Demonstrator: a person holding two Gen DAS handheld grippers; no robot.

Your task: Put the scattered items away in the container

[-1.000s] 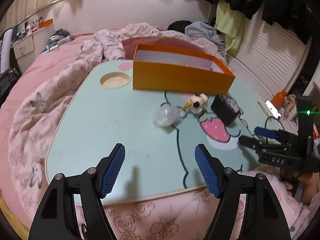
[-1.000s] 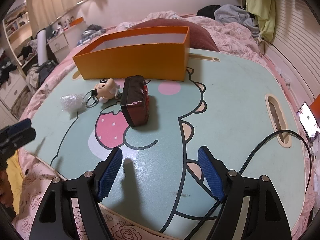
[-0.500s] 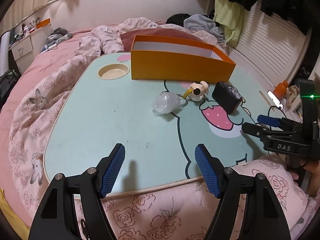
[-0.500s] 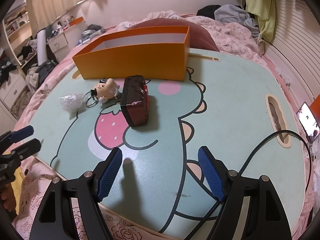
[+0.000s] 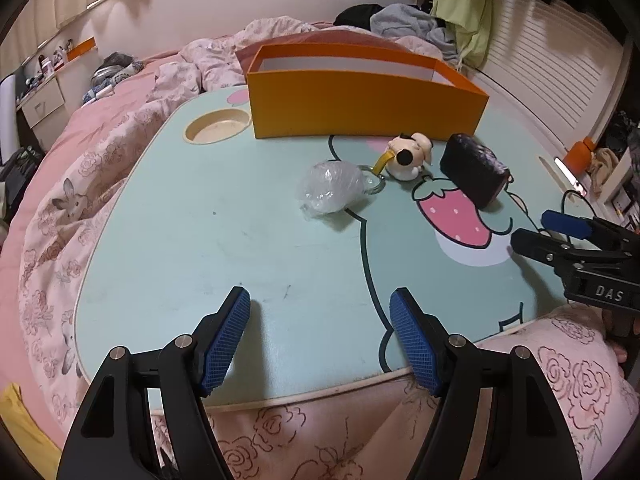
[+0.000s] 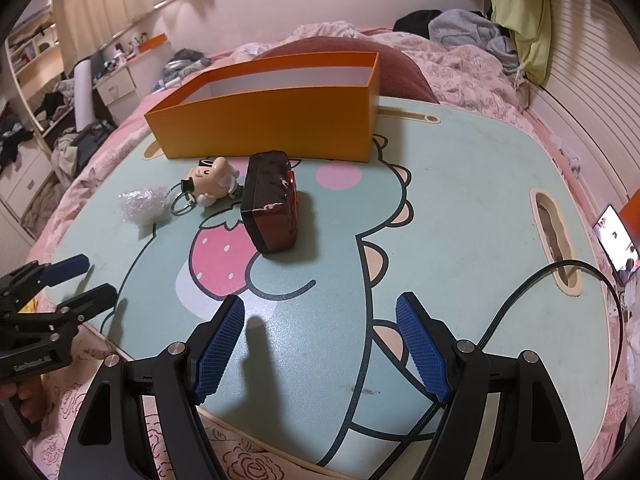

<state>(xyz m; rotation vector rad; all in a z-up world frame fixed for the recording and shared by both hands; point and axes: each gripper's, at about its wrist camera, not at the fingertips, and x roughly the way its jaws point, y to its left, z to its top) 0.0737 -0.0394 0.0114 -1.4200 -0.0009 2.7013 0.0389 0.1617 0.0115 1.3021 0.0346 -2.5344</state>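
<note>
An open orange box (image 5: 360,108) (image 6: 272,120) stands at the far side of a mint lap table (image 5: 200,248) (image 6: 460,200). In front of it lie a crumpled clear plastic bag (image 5: 330,192) (image 6: 142,204), a cream cartoon keychain figure (image 5: 410,154) (image 6: 214,182) with a metal ring, and a dark red pouch (image 5: 474,168) (image 6: 272,210). My left gripper (image 5: 320,312) hovers open over the table's near edge with nothing between its fingers. My right gripper (image 6: 320,320) is open too, over the near right part, and shows at the right edge of the left wrist view (image 5: 540,228).
The table rests on a bed with pink floral bedding (image 5: 60,200). A round cup recess (image 5: 218,130) is at the back left, a slot (image 6: 554,236) at the right. A black cable (image 6: 520,296) crosses the right corner. Clothes (image 6: 472,28) are piled behind; a lit phone (image 6: 616,236) lies right.
The left gripper has moved forward and lower toward the table, so the items look closer in its view. The right gripper has stayed still. Both kept the same opening.
</note>
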